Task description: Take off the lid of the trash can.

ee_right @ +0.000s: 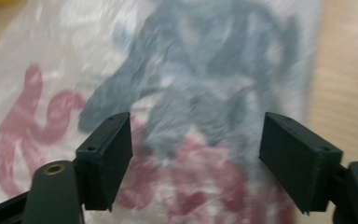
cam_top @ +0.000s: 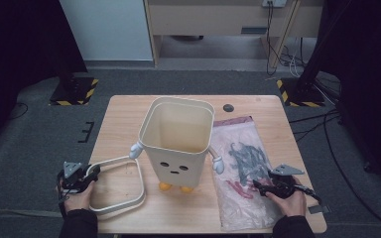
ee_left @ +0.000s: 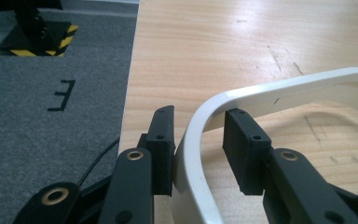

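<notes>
1. So far the bin's rim ring [cam_top: 116, 186] is off the cream trash bin [cam_top: 178, 144] and lies flat on the wooden table [cam_top: 124, 114], just left of the bin, which stands upright and unlined in the middle
2. My left gripper [cam_top: 93, 173] straddles the ring's near-left corner; in the left gripper view the ring [ee_left: 261, 98] passes between the jaws, one pad on its outer face and a gap at the inner one, so I take it as loosened, not clamped
3. My right gripper [cam_top: 259, 184] hangs low over the printed plastic bag [cam_top: 240, 168], which lies flat on the table right of the bin; in the right gripper view the jaws stand wide apart above the bag [ee_right: 191, 93], gripping nothing
4. Still to do, as I judge it: pick up the bag, spread it open inside the bin, fold its mouth over the edge, then press the ring back on to lock it
</notes>
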Available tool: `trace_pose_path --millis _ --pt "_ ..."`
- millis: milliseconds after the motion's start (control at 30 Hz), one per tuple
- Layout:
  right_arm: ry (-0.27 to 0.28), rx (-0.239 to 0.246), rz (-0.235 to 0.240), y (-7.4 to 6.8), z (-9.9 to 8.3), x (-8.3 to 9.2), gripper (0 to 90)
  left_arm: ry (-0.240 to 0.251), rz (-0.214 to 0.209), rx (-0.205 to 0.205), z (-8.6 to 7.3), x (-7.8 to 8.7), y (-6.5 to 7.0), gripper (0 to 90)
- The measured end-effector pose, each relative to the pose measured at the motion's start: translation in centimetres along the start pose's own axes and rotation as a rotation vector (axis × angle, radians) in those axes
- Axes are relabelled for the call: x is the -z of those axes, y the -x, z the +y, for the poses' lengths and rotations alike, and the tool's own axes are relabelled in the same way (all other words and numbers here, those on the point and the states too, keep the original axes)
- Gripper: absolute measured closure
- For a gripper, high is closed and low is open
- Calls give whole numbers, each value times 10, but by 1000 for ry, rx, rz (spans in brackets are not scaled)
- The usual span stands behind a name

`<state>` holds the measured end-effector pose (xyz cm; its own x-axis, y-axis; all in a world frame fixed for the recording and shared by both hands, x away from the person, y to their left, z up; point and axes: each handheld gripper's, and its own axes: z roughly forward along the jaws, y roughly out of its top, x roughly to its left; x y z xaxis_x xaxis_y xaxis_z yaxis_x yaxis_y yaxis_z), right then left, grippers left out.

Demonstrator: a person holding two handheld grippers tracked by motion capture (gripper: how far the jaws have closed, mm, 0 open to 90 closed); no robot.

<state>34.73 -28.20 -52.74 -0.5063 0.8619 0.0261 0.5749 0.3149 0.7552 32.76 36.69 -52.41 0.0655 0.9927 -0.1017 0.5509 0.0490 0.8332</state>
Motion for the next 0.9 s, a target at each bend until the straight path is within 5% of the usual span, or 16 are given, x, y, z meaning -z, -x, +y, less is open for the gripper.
trace_pose_path --millis 267,400,700,900 --pt "133 -84 -63 18 14 15 302 -33 -33 22 -3 -2 2 616" --pt "122 -91 -67 26 18 14 303 -59 -66 3 -6 -6 8 559" --pt "70 -104 -63 35 14 5 316 -32 -127 0 -5 -7 13 377" --pt "4 -92 -57 33 9 0 330 31 -135 -1 1 3 14 349"
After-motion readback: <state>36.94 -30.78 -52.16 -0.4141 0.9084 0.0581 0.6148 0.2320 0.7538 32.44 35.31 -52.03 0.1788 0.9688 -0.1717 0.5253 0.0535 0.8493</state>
